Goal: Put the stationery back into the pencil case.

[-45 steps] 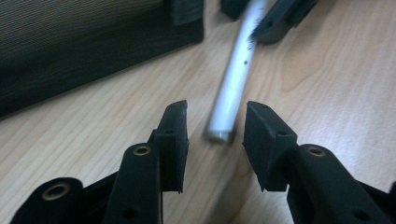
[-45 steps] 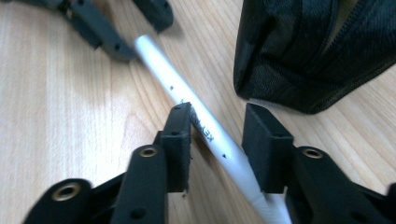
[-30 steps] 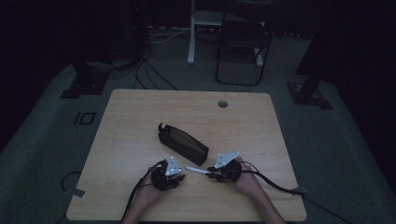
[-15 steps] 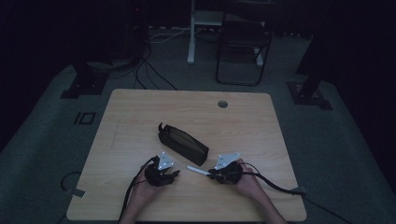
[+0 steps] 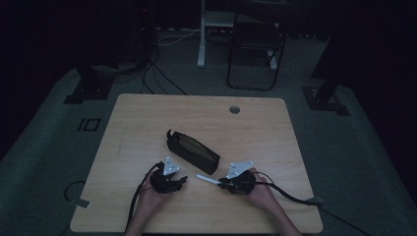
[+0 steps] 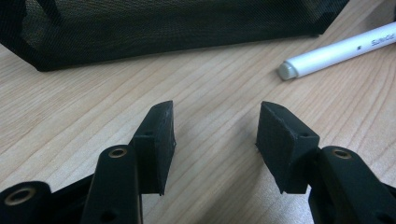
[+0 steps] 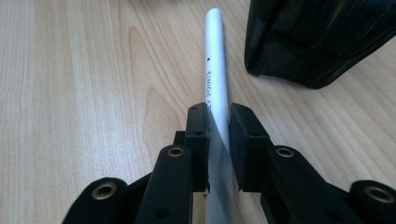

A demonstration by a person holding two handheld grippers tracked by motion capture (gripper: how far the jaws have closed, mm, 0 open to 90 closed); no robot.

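White pen (image 7: 215,70) clamped lengthwise in right gripper (image 7: 218,122).

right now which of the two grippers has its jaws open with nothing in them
The left gripper: its jaws stand apart over bare table. The right gripper is clamped on the white pen.
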